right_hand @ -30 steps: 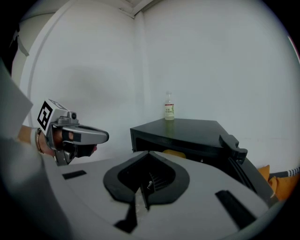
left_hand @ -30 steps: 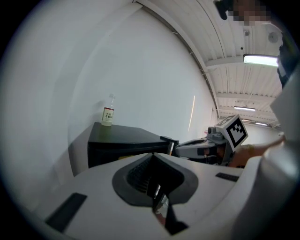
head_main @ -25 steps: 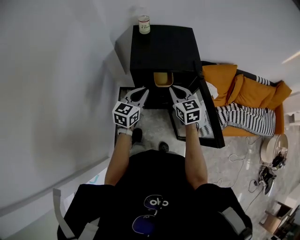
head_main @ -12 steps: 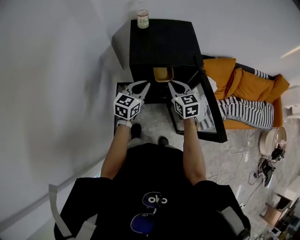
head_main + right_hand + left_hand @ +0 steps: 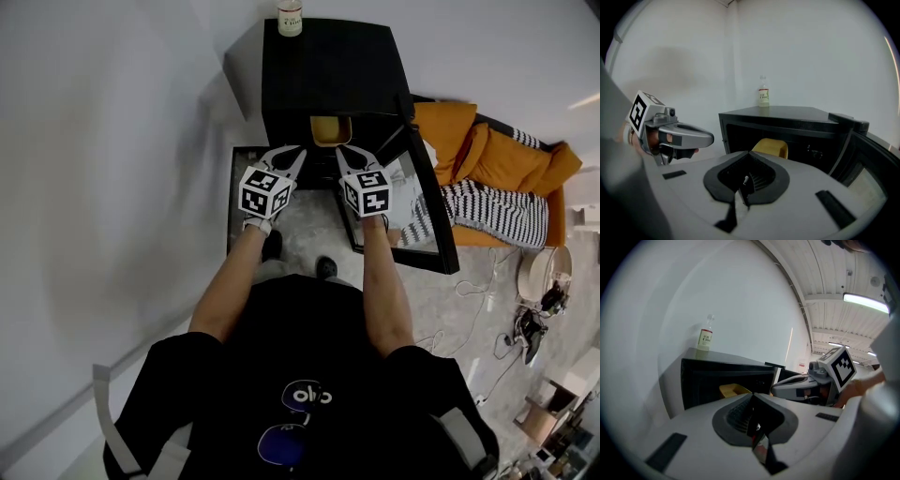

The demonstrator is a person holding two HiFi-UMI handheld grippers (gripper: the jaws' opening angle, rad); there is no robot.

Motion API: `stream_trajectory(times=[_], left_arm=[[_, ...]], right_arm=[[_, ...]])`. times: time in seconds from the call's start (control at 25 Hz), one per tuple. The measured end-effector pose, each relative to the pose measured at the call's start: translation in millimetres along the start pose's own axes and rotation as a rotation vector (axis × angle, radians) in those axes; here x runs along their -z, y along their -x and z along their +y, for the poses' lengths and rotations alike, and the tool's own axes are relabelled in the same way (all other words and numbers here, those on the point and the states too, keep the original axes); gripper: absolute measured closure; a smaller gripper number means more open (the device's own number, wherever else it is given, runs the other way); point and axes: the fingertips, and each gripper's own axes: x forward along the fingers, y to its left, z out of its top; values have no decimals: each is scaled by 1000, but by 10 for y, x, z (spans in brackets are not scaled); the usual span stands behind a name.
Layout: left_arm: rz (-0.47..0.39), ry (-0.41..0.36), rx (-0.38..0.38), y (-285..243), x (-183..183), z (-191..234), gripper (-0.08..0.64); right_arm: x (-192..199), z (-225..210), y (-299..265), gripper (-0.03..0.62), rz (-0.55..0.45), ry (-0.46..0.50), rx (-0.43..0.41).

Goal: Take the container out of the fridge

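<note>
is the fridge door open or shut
Open: the door stands swung out to the right, and the yellow container shows inside the black fridge.

Smooth black fridge (image 5: pixel 333 70), matt yellow plastic container (image 5: pixel 330 130)

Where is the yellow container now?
The container is in the open fridge, top centre of the head view, just ahead of the left gripper and right gripper.

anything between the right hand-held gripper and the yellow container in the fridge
Nothing: in the right gripper view the stretch from the right hand-held gripper to the yellow container is bare.
</note>
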Motion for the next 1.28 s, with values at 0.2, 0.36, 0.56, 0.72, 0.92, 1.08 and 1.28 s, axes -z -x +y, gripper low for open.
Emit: stream_trajectory(times=[0.2, 0.36, 0.56, 0.72, 0.92, 1.08, 1.28], left_arm=[[39, -23, 15, -35, 133, 32, 555], [48, -45, 15, -88, 219, 108, 555], [46, -83, -12, -223, 356, 231, 555], [65, -93, -10, -405, 476, 262, 555], [91, -119, 34, -657, 611, 229, 428], [144, -152, 57, -803, 798, 272, 360], [171, -196, 55, -981, 884, 267, 285]], right_arm=[[189, 37, -119, 589, 43, 32, 1], [307, -67, -166, 589, 40, 46, 19], [435, -245, -205, 589, 30, 57, 20], [546, -350, -277, 570, 50, 79, -8], [698, -494, -433, 459, 85, 93, -51], [801, -576, -576, 376, 116, 104, -83], [835, -634, -694, 318, 106, 132, -121]])
